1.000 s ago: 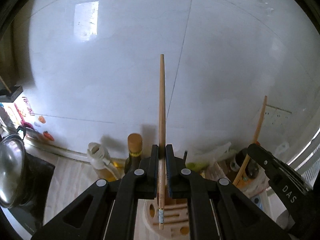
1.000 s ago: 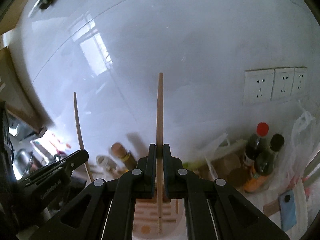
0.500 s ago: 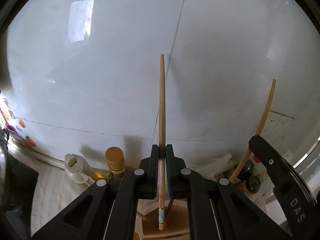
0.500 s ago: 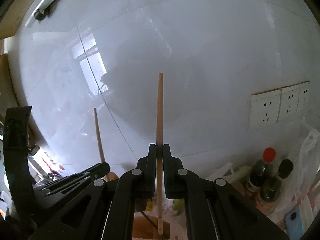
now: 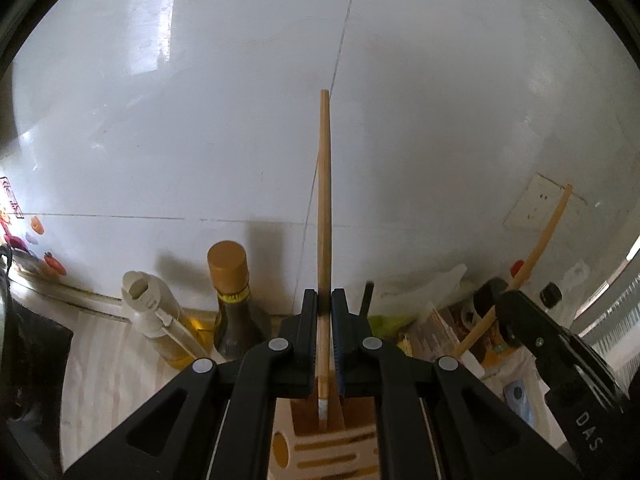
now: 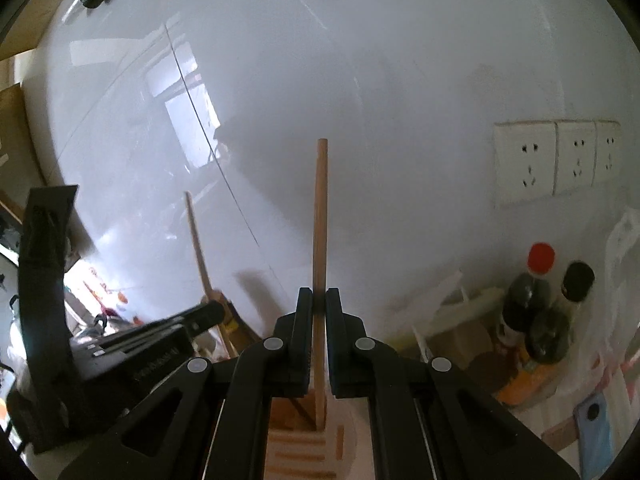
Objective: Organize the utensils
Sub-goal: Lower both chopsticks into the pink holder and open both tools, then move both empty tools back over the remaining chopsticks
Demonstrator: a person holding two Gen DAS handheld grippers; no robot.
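Observation:
In the left wrist view my left gripper [image 5: 324, 300] is shut on a wooden chopstick [image 5: 324, 208] that stands upright. Its white-banded lower end [image 5: 323, 404] dips into the top opening of a pale wooden utensil holder [image 5: 320, 448] with slotted sides. In the right wrist view my right gripper [image 6: 319, 298] is shut on a second chopstick [image 6: 320, 232], whose lower end sits inside the same holder [image 6: 296, 452]. Each gripper shows in the other's view: the right gripper [image 5: 560, 360] with its chopstick [image 5: 536, 248], the left gripper [image 6: 160, 344] with its chopstick [image 6: 198, 244].
A white tiled wall fills the background, close behind the holder. A white-capped oil bottle [image 5: 148, 300] and a brown-capped dark bottle [image 5: 228, 280] stand left of it. Two dark sauce bottles [image 6: 528, 296], plastic bags and wall sockets [image 6: 556, 160] are to the right.
Both grippers have sunk with their chopsticks. The lower ends, which hung above the holder's face, now reach into its top opening, and the bottles look nearer.

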